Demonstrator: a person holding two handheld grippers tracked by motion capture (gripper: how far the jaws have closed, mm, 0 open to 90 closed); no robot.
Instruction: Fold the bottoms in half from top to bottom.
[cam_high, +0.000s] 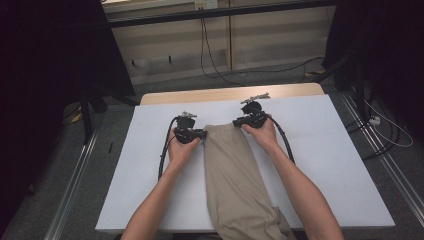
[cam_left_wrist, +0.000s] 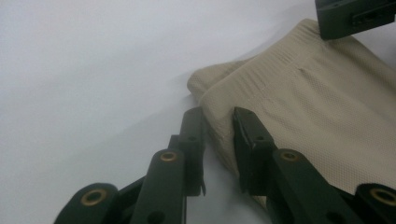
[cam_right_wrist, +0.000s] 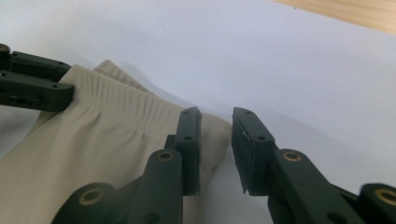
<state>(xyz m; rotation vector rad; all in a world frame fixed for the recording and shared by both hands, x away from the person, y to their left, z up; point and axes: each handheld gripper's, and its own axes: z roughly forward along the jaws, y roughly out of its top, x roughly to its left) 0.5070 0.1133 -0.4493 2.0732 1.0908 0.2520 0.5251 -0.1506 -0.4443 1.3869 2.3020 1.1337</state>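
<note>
White-topped bench (cam_high: 320, 150), beige trousers (cam_high: 235, 185) lying down the middle, waistband at the far end. Left gripper (cam_high: 201, 134) and right gripper (cam_high: 239, 121) each straddle a waistband corner, jaws slightly apart, not pinching.

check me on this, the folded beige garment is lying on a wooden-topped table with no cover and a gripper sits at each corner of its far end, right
Not quite. The table is covered: the folded beige garment lies on a white sheet, and bare wood shows just at the far edge. The high view shows it. The rest holds: the left gripper and the right gripper sit at the two corners of its far end.
</note>
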